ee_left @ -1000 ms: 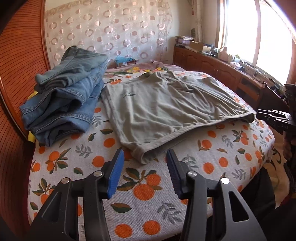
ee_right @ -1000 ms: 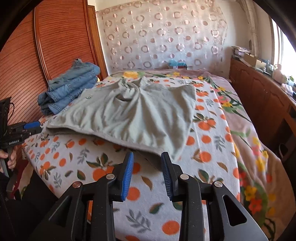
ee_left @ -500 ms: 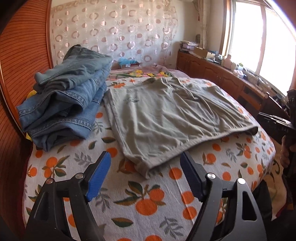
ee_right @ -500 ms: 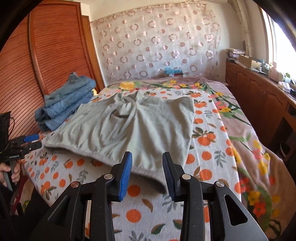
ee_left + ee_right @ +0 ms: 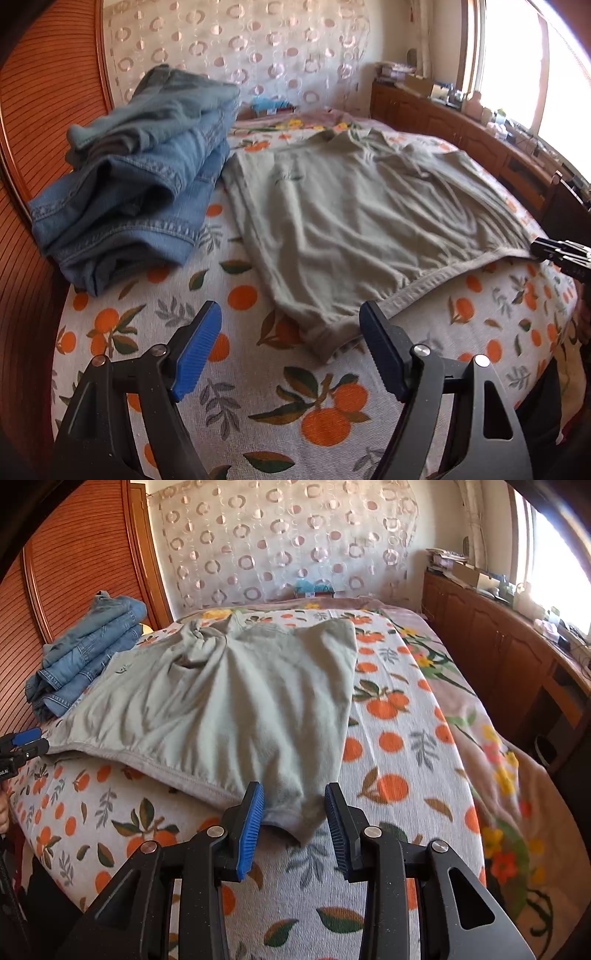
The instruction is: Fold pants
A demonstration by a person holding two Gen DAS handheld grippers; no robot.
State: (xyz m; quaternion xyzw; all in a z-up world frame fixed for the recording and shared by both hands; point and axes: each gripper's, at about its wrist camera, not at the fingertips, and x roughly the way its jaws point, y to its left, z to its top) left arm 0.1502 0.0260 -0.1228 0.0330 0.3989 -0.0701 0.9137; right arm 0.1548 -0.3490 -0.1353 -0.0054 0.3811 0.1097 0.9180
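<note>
Both grippers had closed in on the near hem since a second earlier: the left gripper (image 5: pixel 290 345) had spread its blue pads much wider and come up to the near-left corner of the grey-green pants (image 5: pixel 354 229), while the right gripper (image 5: pixel 293 823) had advanced until the near-right corner lay between its fingers. The garment lay spread flat on the orange-print bedspread (image 5: pixel 332 417), its near hem close to the bed's front edge, with a stack of folded jeans (image 5: pixel 140 177) just beside it on the left. The left jaws stood wide apart, the corner slightly ahead of and between the pads, nothing gripped. The right jaws were also apart, straddling the cloth corner (image 5: pixel 295 812) without pinching it. The step in hand appeared to be the approach to grasp both near corners before the first fold. The next move likely called for the left gripper to ease forward a little, both to drop onto the hem and shut on it, taking only the garment and not the bedspread beneath, then lift evenly toward the far end
</note>
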